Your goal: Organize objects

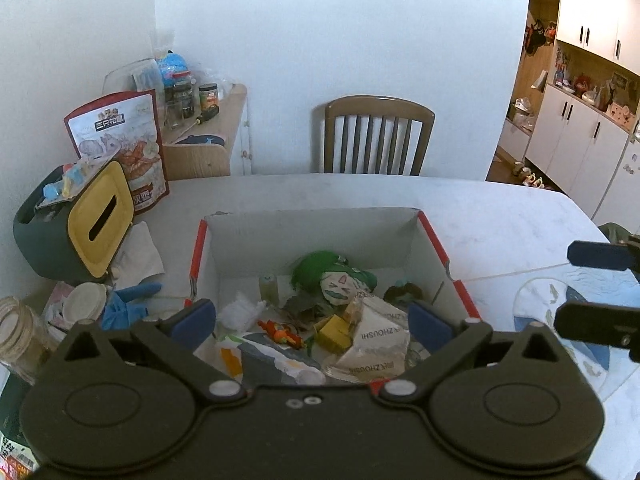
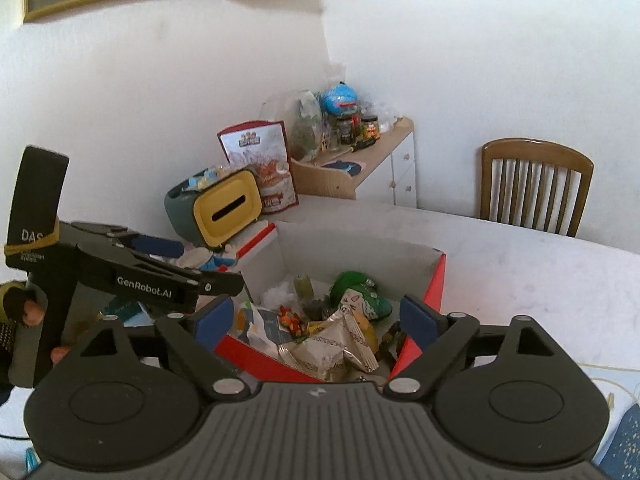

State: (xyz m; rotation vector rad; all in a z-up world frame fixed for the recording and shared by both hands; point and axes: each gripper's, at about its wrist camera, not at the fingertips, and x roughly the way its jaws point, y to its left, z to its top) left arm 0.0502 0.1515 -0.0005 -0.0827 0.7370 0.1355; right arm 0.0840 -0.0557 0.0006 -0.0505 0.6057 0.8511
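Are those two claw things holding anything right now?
No. The left gripper and right gripper are both open and empty, hovering over the red-edged box of odds and ends.

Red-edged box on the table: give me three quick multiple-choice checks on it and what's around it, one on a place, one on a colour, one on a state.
1. Where is the green-haired doll head?
A. inside the box
B. on the chair
C. on the tissue holder

2. What colour is the slotted face of the tissue holder?
A. red
B. yellow
C. white

3. How do the jaws of the left gripper stand?
A. shut on a packet
B. shut on nothing
C. open, holding nothing

Answers:
1. A, the head lies among the clutter between the box walls.
2. B, the panel around the slot is yellow on a dark green body.
3. C, the blue pads sit wide apart over the box with nothing between them.
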